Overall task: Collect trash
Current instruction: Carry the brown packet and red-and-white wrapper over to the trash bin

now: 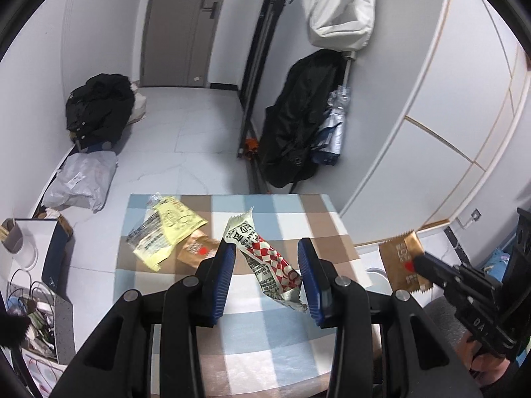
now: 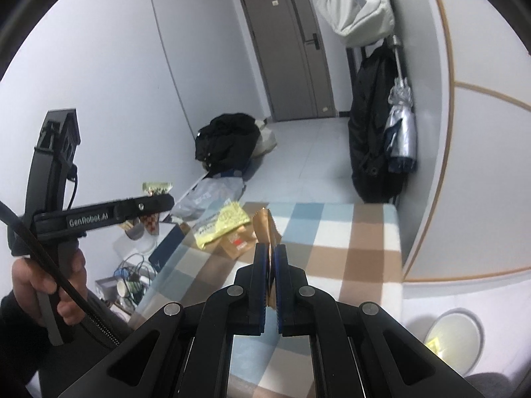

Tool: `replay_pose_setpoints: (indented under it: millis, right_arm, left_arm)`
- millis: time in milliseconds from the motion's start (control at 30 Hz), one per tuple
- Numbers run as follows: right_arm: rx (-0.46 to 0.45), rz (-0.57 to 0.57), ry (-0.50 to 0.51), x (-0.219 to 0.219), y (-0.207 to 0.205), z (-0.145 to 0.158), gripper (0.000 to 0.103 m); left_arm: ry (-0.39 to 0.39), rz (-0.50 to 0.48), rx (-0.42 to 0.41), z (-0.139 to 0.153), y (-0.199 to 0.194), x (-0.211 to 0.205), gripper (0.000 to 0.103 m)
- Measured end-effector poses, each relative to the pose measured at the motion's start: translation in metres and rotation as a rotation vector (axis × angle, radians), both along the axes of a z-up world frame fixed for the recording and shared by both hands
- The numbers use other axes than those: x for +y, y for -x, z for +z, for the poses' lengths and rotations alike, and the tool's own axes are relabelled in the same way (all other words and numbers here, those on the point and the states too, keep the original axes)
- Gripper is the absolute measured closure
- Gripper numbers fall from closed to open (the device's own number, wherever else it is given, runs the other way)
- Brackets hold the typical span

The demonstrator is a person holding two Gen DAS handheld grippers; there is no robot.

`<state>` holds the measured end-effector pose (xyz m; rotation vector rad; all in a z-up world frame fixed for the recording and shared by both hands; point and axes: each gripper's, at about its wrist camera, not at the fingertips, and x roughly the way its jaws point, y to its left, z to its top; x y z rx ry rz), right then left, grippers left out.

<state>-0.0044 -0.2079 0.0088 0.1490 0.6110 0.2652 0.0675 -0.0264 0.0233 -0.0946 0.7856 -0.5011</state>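
My left gripper (image 1: 267, 252) is open, its blue pads on either side of a red-and-white checked snack wrapper (image 1: 270, 263) that looks lifted above the checked tablecloth (image 1: 265, 331); contact with the pads is unclear. A yellow wrapper (image 1: 169, 232) and a brown wrapper (image 1: 195, 248) lie on the table's far left. My right gripper (image 2: 269, 248) is shut on a gold-brown wrapper (image 2: 265, 225), which also shows in the left wrist view (image 1: 403, 265), held off the table's right edge. The left gripper shows in the right wrist view (image 2: 166, 202) with the checked wrapper partly hidden behind it.
A white round bin (image 2: 454, 335) with a yellow scrap inside stands on the floor right of the table. Black bags (image 1: 98, 109), a grey parcel (image 1: 83, 179) and boxes of clutter (image 1: 36, 298) lie to the left. A black bag and umbrella (image 1: 332, 126) hang by the wardrobe.
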Motion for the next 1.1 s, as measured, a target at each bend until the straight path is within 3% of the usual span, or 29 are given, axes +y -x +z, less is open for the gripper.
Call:
replay_pose_setpoints:
  millis: [667, 900, 1100]
  right_arm:
    - [-0.139, -0.259, -0.006, -0.143, 0.033, 0.067, 0.1]
    - [-0.125, -0.378, -0.019, -0.204, 0.05, 0.064, 0.1]
    - [-0.071, -0.475, -0.046, -0.256, 0.059, 0.04, 0.1]
  left_arm:
    - [0.024, -0.249, -0.094, 0.055, 0.015, -0.129, 0.069]
    - [0.014, -0.35, -0.078, 0.049, 0.015, -0.19, 0.069]
    - [-0.007, -0.436, -0.036, 0.029, 0.014, -0.244, 0.069]
